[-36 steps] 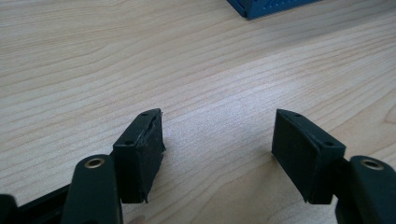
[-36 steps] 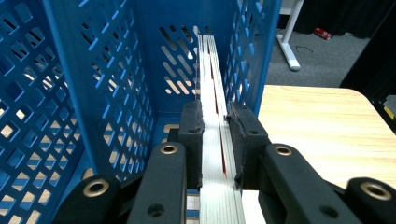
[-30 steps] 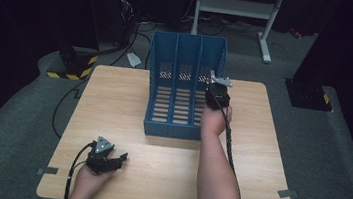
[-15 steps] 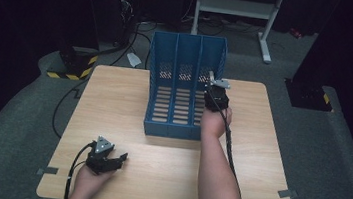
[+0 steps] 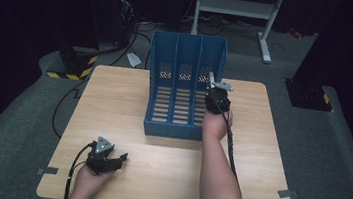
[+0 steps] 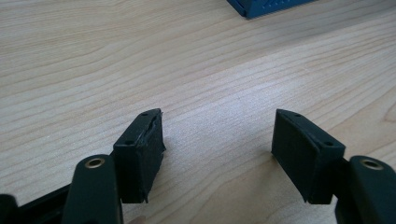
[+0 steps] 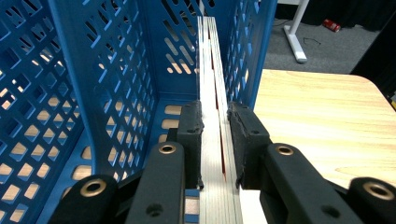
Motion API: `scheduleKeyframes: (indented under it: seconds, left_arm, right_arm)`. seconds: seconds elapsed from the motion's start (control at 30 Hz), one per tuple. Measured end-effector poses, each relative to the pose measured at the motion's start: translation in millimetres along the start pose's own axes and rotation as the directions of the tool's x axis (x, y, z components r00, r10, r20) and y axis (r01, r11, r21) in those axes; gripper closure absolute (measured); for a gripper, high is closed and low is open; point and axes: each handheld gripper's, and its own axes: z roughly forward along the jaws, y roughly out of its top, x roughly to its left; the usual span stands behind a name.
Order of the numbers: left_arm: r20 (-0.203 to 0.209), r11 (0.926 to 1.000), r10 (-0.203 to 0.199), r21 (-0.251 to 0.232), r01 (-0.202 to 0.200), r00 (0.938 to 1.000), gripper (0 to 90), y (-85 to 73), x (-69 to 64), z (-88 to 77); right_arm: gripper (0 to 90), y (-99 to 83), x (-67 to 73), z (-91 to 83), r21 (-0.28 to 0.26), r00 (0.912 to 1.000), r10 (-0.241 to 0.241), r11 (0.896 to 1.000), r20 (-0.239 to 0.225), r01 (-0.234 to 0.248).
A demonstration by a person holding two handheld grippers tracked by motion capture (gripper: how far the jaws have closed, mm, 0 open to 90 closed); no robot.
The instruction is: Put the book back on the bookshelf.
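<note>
- High view, against the frames of the last second: no change seen. Both hands in the same places, rack (image 5: 180,125) unmoved on the table (image 5: 266,180).
- Reading for the task: a pause with the book set in the rack, not a move in progress. Judged late in the placing step, with release yet to come.
- High view, right gripper (image 5: 214,86): reaches over the rack's right-hand wall, near its tall back end. Jaw gap not readable from here.
- High view, left gripper (image 5: 121,158): rests low on the table's near left, well apart from the rack. Nothing at its tips.
- Left gripper view: left gripper (image 6: 217,135) spread wide, bare table (image 6: 187,56) between the pads, nothing held or touched. Corner of the rack (image 6: 261,5) far off at top.
- Right gripper view: right gripper (image 7: 215,126) closed narrow, both pads pressed flat on a thin pale book (image 7: 208,56) seen edge-on, with a red sliver along the pages.
- Same view: book upright in the right compartment of the rack (image 7: 84,70), just beside the outer wall. Whether its lower edge sits on the floor of the rack cannot be told.
</note>
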Motion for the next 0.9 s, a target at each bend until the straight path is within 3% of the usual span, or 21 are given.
scheduleKeyframes:
  seconds: [0.9]
  left_arm:
    - [0.002, 1.0000, -0.003, -0.001, 0.003, 1.0000, 33.9, 0.1, 0.3, 0.1]
  right_arm:
    - [70.9, 0.6, 0.1, 0.5, -0.001, 0.9999, 0.005, 1.000, -0.016, -0.005]
